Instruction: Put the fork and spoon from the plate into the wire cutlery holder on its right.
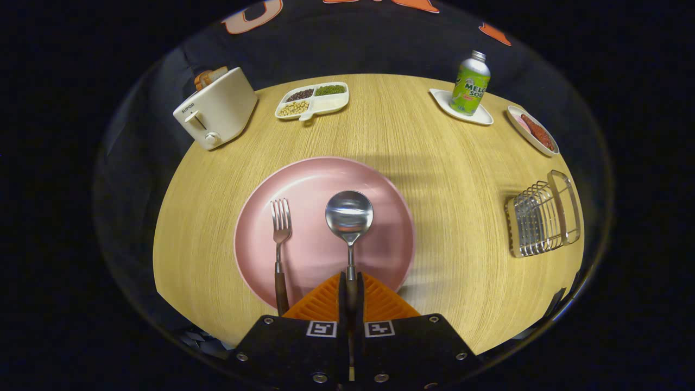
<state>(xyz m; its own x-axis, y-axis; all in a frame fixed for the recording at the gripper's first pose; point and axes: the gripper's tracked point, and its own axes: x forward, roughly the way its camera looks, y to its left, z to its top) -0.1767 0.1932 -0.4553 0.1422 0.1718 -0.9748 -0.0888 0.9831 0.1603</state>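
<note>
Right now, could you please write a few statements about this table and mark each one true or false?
1. The claw is shut on the spoon. True.
2. The fork is already in the holder. False: it lies on the plate, left of the spoon.
3. The holder stands right of the plate. True.
4. The bottle lies on its side. False: it stands upright on a small tray.
</note>
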